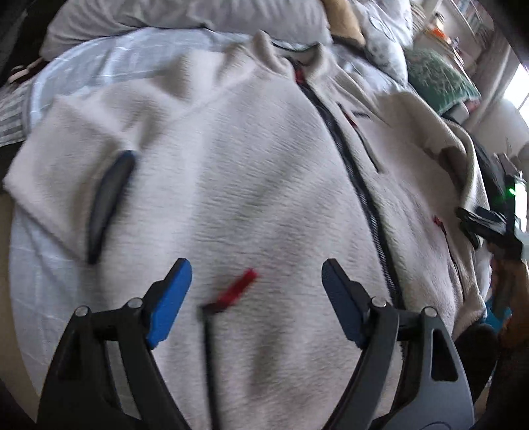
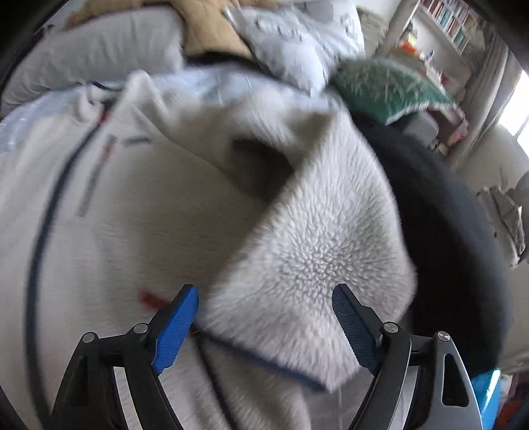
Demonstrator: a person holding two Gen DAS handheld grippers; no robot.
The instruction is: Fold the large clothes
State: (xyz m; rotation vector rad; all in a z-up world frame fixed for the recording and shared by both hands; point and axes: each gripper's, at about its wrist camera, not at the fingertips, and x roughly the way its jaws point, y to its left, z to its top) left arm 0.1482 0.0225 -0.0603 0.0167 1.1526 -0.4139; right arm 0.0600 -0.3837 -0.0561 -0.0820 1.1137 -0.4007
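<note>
A cream fleece jacket [image 1: 231, 172] lies front up on a bed, with a dark centre zipper [image 1: 360, 195] and a red zipper pull [image 1: 236, 289]. Its left sleeve [image 1: 66, 185] is folded inward, dark cuff showing. My left gripper [image 1: 256, 281] is open just above the jacket's lower front, holding nothing. In the right wrist view the jacket [image 2: 132, 215] has its right sleeve [image 2: 314, 258] folded across the body. My right gripper [image 2: 264, 307] is open, its jaws either side of the sleeve's end. The right gripper also shows in the left wrist view [image 1: 486, 228].
A pale blue bedsheet [image 1: 109, 59] lies under the jacket. Grey pillows [image 2: 92, 53], a patterned pillow [image 2: 297, 39] and a green cushion [image 2: 386, 89] sit at the head. A dark garment [image 2: 453, 238] lies at the jacket's right. Bookshelves [image 2: 453, 23] stand beyond.
</note>
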